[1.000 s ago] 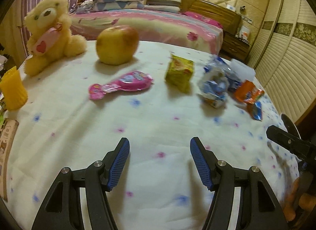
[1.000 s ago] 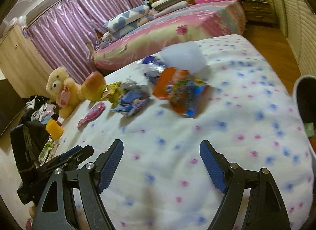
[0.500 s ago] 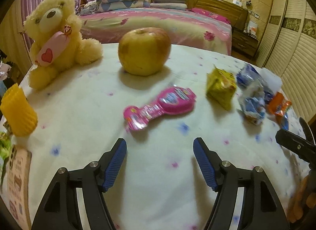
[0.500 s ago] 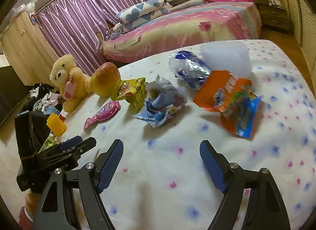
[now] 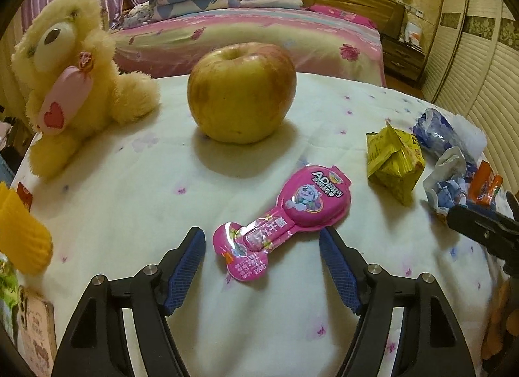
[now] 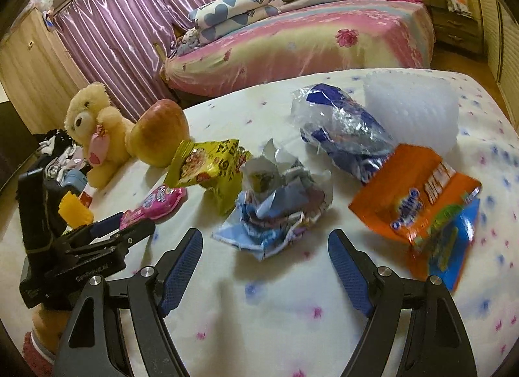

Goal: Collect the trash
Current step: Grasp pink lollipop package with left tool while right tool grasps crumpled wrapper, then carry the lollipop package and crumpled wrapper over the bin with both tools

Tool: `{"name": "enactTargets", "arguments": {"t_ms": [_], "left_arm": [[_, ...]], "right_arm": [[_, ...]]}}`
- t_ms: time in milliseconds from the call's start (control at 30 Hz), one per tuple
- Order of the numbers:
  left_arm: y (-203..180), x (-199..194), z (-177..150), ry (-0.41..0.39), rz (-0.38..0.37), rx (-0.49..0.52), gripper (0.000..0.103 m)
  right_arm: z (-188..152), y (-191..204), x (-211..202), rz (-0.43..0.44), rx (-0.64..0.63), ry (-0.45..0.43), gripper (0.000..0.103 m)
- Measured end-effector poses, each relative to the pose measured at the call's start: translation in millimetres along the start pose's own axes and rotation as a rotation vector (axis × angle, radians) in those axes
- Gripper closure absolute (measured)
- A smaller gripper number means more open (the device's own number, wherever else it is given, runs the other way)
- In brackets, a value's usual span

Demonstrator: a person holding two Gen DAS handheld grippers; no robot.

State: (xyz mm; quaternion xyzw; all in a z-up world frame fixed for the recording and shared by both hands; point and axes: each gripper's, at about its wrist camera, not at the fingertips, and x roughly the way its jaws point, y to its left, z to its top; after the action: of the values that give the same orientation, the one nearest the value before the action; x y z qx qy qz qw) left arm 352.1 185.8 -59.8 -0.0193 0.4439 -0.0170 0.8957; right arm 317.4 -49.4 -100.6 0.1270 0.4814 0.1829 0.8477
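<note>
Now the flat pink plastic candy wrapper (image 5: pixel 281 215) lies on the white dotted bedspread (image 5: pixel 129 202), near its front edge, its tail end between the spread fingers of the left gripper (image 5: pixel 262 266), untouched. To take it well, lower the pads onto the narrow tail and pinch there, probably the thinnest part. Beyond it sits the yellow-red apple (image 5: pixel 241 93). The right gripper (image 6: pixel 265 268), likewise released, faces the crumpled blue-white paper wrapper (image 6: pixel 279 208). A second ago both wrappers lay farther ahead.

White spotted tablecloth (image 5: pixel 129 202) under teddy bear (image 5: pixel 71 75), apple (image 5: pixel 241 91), pink candy packet (image 5: pixel 285 215), yellow wrapper (image 5: pixel 394 163), crumpled wrappers (image 6: pixel 279 205).
</note>
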Motion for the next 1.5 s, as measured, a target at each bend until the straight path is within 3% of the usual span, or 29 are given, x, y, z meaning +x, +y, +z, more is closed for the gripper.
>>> {"name": "enactTargets", "arguments": {"t_ms": [100, 167, 200, 233, 367, 467, 967, 1500], "left_arm": [[-4, -1, -2, -0.005, -0.016, 0.031, 0.057], [-11, -2, -4, -0.012, -0.016, 0.067, 0.071], [-14, -4, -5, -0.015, -0.009, 0.083, 0.071], [-17, -5, -6, -0.020, 0.001, 0.099, 0.071], [-27, -13, -11, -0.048, 0.022, 0.142, 0.071], [-27, -19, -17, -0.046, -0.005, 0.122, 0.071], [-71, -64, -56, -0.054, -0.140, 0.097, 0.071], [-147, -86, -75, -0.049, -0.243, 0.181, 0.071]], "right_arm": [[2, 2, 3, -0.020, -0.008, -0.001, 0.023], [2, 3, 5, -0.040, -0.019, -0.005, 0.035], [2, 4, 5, -0.046, -0.024, -0.005, 0.039], [2, 4, 5, -0.051, -0.027, -0.005, 0.050], [0, 2, -4, -0.040, -0.026, -0.028, 0.066], [-4, -1, -13, -0.027, -0.022, -0.035, 0.073], [-39, -26, -67, 0.005, 0.036, -0.050, 0.074], [-74, -87, -131, -0.074, 0.148, -0.114, 0.074]]}}
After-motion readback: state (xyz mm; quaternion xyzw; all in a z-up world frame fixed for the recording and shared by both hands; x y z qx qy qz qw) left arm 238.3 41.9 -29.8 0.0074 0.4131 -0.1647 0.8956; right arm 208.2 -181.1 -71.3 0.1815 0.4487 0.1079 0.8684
